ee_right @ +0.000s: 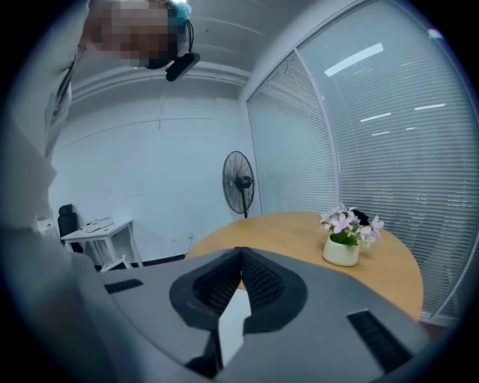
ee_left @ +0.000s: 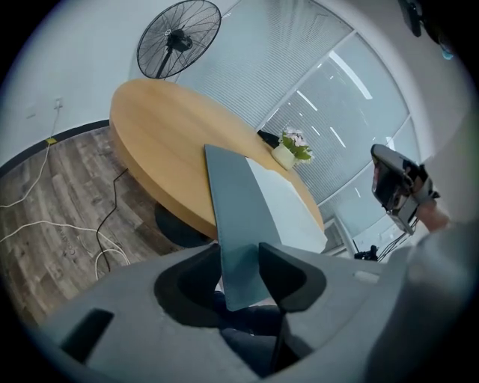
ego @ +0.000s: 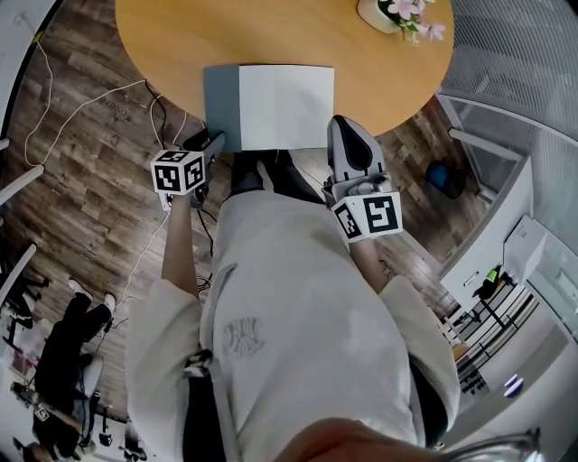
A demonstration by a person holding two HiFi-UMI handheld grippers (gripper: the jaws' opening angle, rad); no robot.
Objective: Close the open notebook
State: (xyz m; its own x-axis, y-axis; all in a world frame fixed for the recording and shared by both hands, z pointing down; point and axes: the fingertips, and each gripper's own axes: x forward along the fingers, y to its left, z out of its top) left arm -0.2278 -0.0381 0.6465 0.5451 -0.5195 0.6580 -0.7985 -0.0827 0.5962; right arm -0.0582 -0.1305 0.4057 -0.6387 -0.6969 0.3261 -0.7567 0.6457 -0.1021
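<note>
Notebook: the notebook (ego: 271,126) lies open at the near rim of the round table (ego: 181,36), right in front of the person. Its white page (ego: 289,95) faces up and its grey-blue cover (ee_left: 233,209) is spread to the left.
Cover's reach: the near end of the cover sticks out past the table's rim, so a jaw can get at it from underneath.
Left gripper: the left gripper (ee_left: 238,253) points downward at that end. Its jaws stand wide apart with the cover between them, and no squeeze on it can be seen. This looks like lining up for a grip before folding the cover over the page.
Right gripper: the right gripper (ee_right: 239,254) hangs just beside the notebook's right edge. Its jaws meet at the tips and appear to hold nothing, and it is probably there to steady the book.
Flower pot: the flower pot (ego: 388,13) stands at the far side, well apart from the notebook and likely clear of the cover's swing.
Progress: the closing is not yet done.
</note>
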